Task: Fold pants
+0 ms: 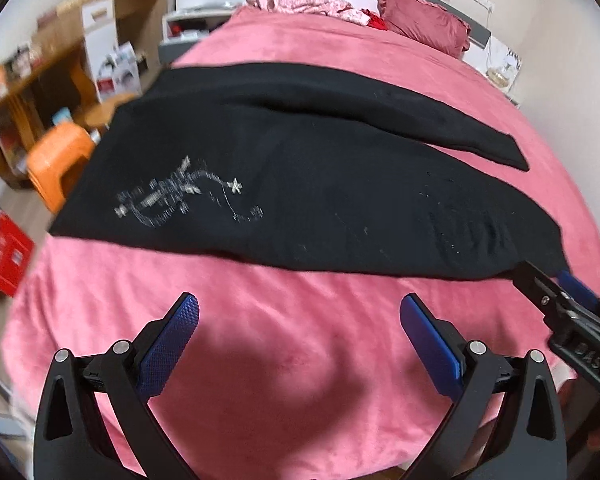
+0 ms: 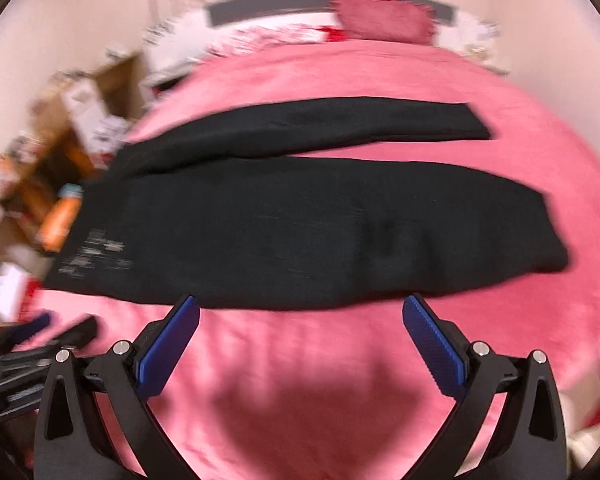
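Black pants (image 1: 300,200) lie flat across the pink bed (image 1: 284,352), waist at the left with a silver print (image 1: 180,200), and the two legs run apart to the right. My left gripper (image 1: 299,308) hangs open over bare bedspread, a little short of the pants' near edge. My right gripper (image 2: 300,306) is open too, its fingertips just short of the near leg (image 2: 340,232). In the left wrist view the right gripper (image 1: 556,284) sits by the near leg's hem. The left gripper (image 2: 40,336) shows blurred at the lower left of the right wrist view.
A dark red pillow (image 1: 424,20) and a heap of pink clothes (image 1: 308,2) lie by the headboard. Left of the bed stand an orange stool (image 1: 56,160), wooden shelves (image 1: 40,80) with boxes, and a red box (image 1: 4,260) on the floor.
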`<state>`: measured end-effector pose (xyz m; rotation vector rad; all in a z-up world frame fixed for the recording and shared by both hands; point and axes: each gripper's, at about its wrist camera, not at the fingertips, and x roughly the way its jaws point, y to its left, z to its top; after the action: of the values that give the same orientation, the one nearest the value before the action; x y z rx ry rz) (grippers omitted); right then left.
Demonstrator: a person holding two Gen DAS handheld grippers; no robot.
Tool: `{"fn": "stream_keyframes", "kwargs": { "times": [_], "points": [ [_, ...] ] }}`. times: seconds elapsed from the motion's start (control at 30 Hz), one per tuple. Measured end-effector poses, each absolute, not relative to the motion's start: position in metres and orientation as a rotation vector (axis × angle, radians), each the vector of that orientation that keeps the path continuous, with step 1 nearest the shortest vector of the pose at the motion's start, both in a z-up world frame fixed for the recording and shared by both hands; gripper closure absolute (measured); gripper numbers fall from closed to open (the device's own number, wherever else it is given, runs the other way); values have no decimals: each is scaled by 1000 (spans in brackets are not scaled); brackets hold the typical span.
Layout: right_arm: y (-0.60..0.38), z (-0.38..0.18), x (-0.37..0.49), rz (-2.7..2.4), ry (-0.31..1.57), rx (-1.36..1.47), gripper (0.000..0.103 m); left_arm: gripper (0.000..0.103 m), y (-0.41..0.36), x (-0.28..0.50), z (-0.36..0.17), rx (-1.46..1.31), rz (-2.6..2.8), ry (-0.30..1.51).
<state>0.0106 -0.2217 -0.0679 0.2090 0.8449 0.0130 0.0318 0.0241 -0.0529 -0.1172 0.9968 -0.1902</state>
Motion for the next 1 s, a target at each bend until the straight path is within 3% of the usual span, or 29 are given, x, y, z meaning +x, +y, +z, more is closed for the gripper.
{"fn": "stream_keyframes", "kwargs": {
  "times": [0.3, 0.47, 0.83, 1.0],
  "points": [
    [-283, -107, 22, -6, 990, 471, 2, 3, 63, 46, -77, -237, -88, 1002],
    [-340, -117, 15, -99, 932, 644, 2, 3, 71, 60, -81, -112, 72, 982],
    [-457, -165, -6, -145, 772, 1194, 8, 7, 111, 77, -93, -289, 95, 958],
    [-476, -159, 0, -129, 730, 1212, 8, 7, 114, 80, -98, -271, 135, 952]
  ]
}}
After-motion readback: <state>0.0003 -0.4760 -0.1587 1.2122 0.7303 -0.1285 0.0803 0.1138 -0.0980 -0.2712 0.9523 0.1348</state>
